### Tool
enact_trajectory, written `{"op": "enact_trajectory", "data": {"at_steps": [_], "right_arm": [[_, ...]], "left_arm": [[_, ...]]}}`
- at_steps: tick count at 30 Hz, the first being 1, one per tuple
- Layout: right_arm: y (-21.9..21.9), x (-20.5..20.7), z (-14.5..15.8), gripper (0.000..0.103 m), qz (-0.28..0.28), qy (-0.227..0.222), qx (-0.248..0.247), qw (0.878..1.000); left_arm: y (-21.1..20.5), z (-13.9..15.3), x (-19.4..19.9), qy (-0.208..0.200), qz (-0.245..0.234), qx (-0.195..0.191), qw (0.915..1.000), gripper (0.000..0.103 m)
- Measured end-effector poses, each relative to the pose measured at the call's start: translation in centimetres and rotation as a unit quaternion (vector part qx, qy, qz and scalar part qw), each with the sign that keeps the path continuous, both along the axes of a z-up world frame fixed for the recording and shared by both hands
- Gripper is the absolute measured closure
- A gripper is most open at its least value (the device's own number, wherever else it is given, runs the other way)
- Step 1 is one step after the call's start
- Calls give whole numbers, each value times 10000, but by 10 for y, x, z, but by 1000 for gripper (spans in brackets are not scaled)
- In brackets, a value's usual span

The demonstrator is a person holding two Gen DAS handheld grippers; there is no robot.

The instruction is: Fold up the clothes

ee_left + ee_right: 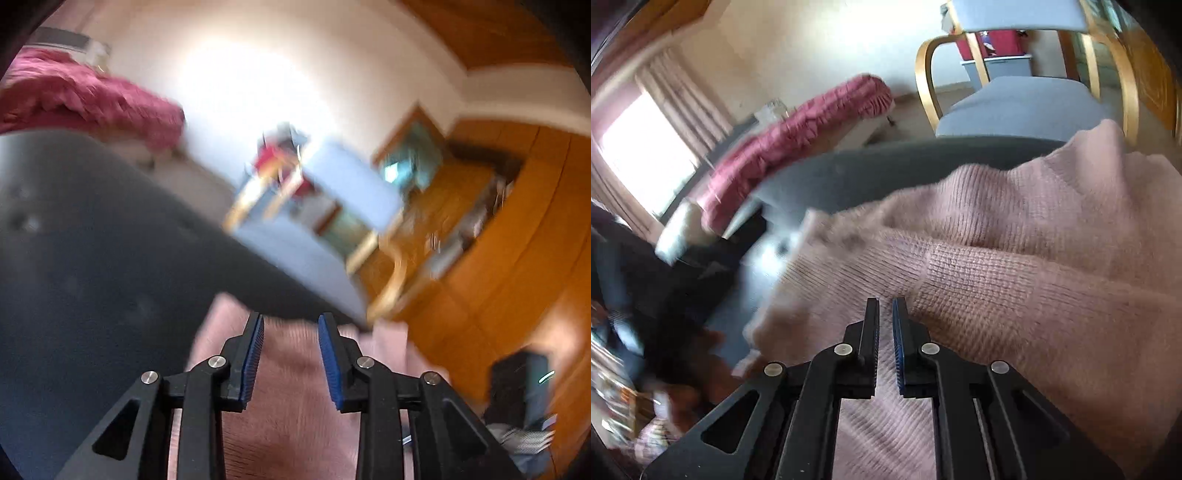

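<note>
The left tongs (pixel 291 325) stand wide apart and hold nothing, at the bottom centre of a blurred view, over the pink knit sweater (pixel 291 387). The right tongs (pixel 885 310) are narrowed to a slim gap low in their frame; whether knit is pinched between them cannot be told. The sweater (pixel 1015 266) lies rumpled across the dark grey worktop (pixel 886 166), filling the lower right. If the right tongs have only a thin fold, the fuzzy knit could slip out when lifted. With the left tongs empty, one side could sag and skew any crease.
</note>
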State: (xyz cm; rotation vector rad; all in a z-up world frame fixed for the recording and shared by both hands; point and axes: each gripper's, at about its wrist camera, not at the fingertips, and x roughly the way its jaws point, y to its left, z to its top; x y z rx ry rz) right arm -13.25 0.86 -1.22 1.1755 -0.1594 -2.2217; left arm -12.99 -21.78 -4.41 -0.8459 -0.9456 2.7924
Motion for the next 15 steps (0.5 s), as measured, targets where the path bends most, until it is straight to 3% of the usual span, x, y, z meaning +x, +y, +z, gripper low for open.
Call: {"op": "enact_trajectory", "data": {"at_steps": [2,7,15], "right_arm": [[19,5,6,95,-157,77,47,9998],[70,17,18,95,-566,243,127,9980],[181,30,-1,97,-1695,52,-624,9835]], "left_arm": [[-4,-12,-12,-517,24,80,9986,76],[-5,-14,-11,-568,151,147,9982,76],[-2,-12,-10,-601,163,75,9980,76]]}}
